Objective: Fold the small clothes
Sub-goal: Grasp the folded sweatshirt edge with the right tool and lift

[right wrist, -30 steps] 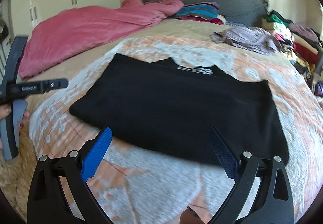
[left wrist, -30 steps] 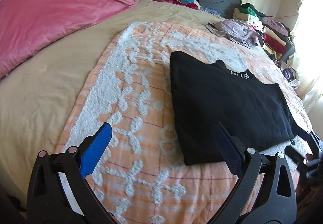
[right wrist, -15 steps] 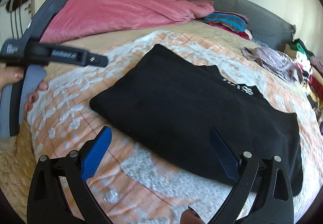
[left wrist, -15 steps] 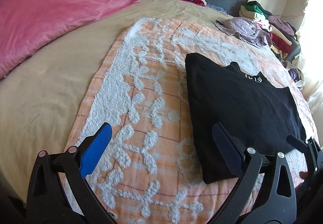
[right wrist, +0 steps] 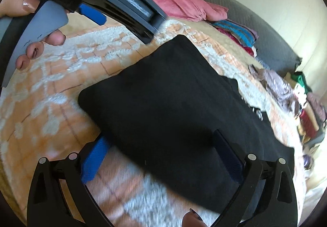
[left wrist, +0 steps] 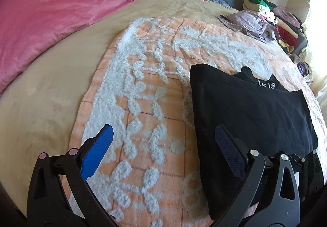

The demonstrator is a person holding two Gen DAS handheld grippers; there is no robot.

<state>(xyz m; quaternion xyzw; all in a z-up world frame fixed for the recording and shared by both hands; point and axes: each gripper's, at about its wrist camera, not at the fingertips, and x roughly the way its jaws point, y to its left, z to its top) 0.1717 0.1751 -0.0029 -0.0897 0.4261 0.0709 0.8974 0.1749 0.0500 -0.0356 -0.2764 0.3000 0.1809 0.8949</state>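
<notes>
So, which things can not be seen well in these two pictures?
- Near edge of the black garment, right wrist view: motion blur, so no fold line shows there.
- White print at its collar, left wrist view: too small to read surely.
- Clothes pile at the far bedside: too small and crowded to count.
- Right claw, left wrist view: mostly hidden behind the left claw.

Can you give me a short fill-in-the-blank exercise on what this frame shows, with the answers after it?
1. The folded garment lying on the bedspread is ____ in colour.
2. The orange-and-white bedspread lies under the garment, and the bunched duvet at the far side of the bed is ____.
3. Both the left gripper and the right gripper have their jaws ____.
4. The crumpled lilac garment lies near the ____ of clothes at the bed's far corner.

Answers: black; pink; open; pile
</notes>
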